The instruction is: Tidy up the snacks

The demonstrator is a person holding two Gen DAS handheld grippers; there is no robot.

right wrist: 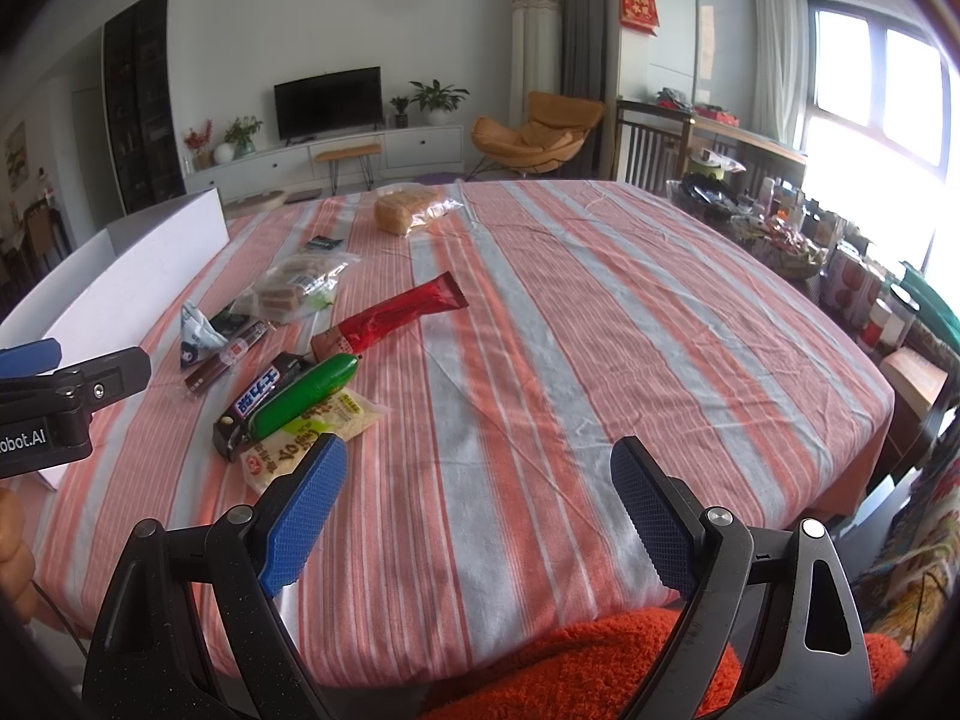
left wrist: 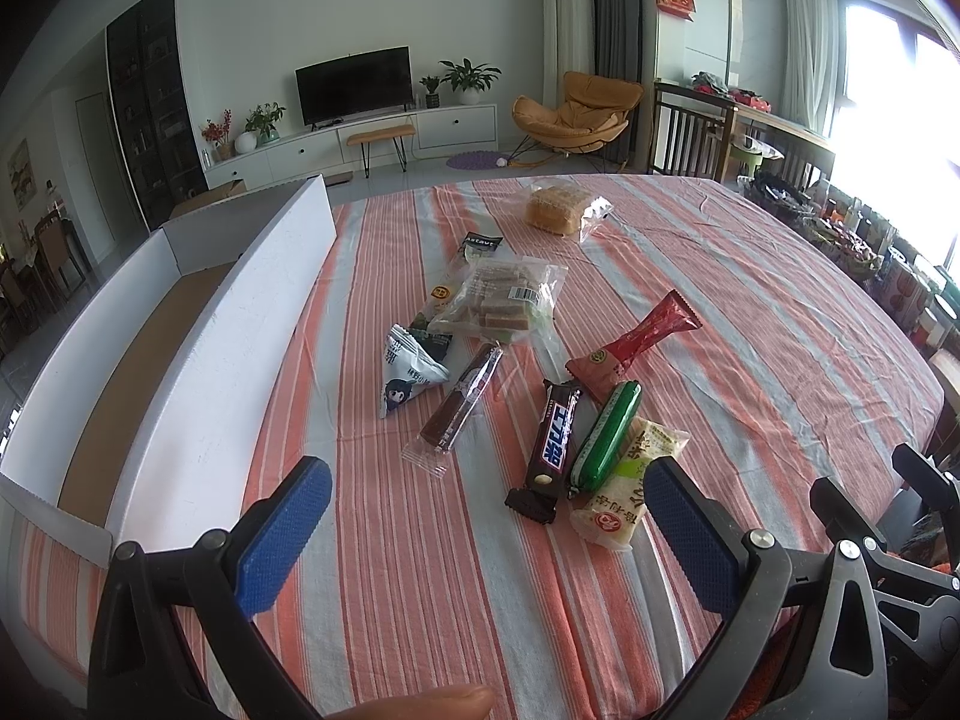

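Note:
Several snacks lie on the striped tablecloth (left wrist: 750,324): a brown chocolate bar (left wrist: 552,441), a green sausage (left wrist: 606,435), a pale rice-cracker pack (left wrist: 624,492), a red wrapper (left wrist: 636,342), a clear-wrapped brown bar (left wrist: 462,399), a white triangular pack (left wrist: 408,375), a clear bag of cakes (left wrist: 498,300) and a bread bag (left wrist: 564,210) farther back. My left gripper (left wrist: 489,525) is open just short of the chocolate bar, nothing between its blue pads. My right gripper (right wrist: 477,504) is open over bare cloth, the rice-cracker pack (right wrist: 300,444) beside its left pad.
A long white cardboard box (left wrist: 198,360) with a brown floor lies along the table's left side. Chairs and a cluttered shelf (right wrist: 780,228) stand beyond the right edge. An orange fluffy sleeve (right wrist: 570,666) shows below the right gripper. The cloth (right wrist: 630,330) right of the snacks is bare.

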